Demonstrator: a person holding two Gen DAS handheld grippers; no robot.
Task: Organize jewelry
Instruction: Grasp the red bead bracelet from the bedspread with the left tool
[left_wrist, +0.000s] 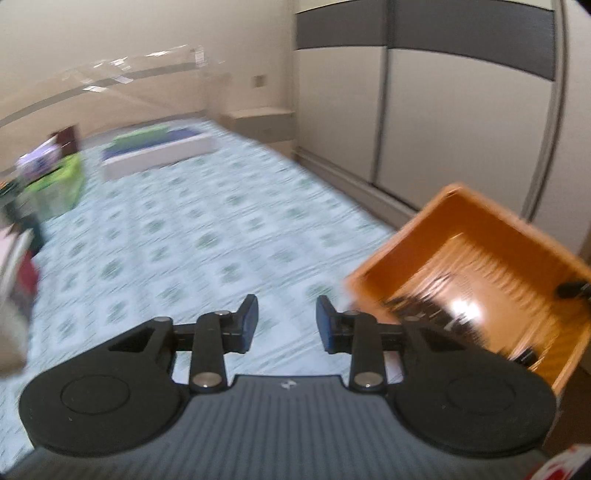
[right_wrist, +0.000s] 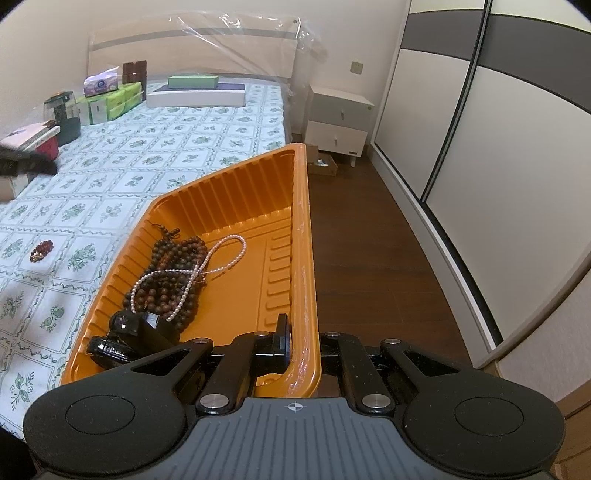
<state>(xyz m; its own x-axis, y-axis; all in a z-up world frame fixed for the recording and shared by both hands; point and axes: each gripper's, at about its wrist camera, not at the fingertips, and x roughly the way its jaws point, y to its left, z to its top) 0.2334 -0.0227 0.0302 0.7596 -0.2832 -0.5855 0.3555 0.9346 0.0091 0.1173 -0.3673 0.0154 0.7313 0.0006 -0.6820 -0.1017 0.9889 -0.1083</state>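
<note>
the right gripper (right_wrist: 301, 347) pinches the thin rim of the orange tray (right_wrist: 236, 199) – light, bendy plastic w/ bead strands (right_wrist: 173, 273) loose inside. left gripper (left_wrist: 286, 325) is part open, nothing between. the red bracelet (right_wrist: 41, 250) on the bed looks small & floppy – i think best to nip across the beads.

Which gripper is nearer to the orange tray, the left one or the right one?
Right. The right gripper is shut on the rim of the orange tray. The left gripper is open and empty over the bedsheet, beside the tray and not touching it.
</note>
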